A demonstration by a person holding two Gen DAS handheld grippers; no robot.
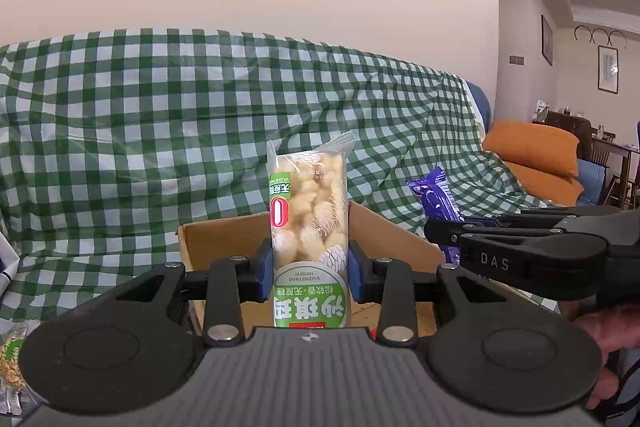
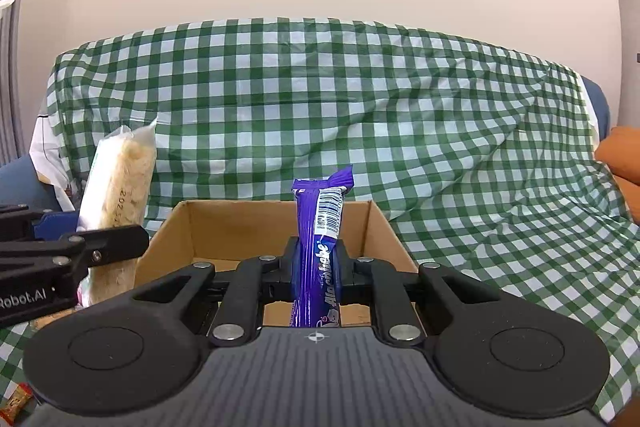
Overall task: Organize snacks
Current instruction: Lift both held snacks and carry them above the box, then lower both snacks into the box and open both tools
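Note:
My left gripper (image 1: 310, 267) is shut on a clear pack of pale puffed snack with a green label (image 1: 308, 211), held upright above an open cardboard box (image 1: 224, 239). My right gripper (image 2: 316, 267) is shut on a purple snack bar (image 2: 320, 227), held upright over the same box (image 2: 224, 231). The right gripper (image 1: 444, 229) with the purple bar (image 1: 434, 197) shows at the right of the left wrist view. The left gripper (image 2: 140, 237) with the puffed pack (image 2: 120, 195) shows at the left of the right wrist view.
A sofa under a green-checked cloth (image 2: 360, 115) stands behind the box. An orange cushion (image 1: 536, 147) lies at the right. Small snack packs lie at the lower left of both views (image 1: 10, 359) (image 2: 16, 401). A hand (image 1: 612, 343) holds the right gripper.

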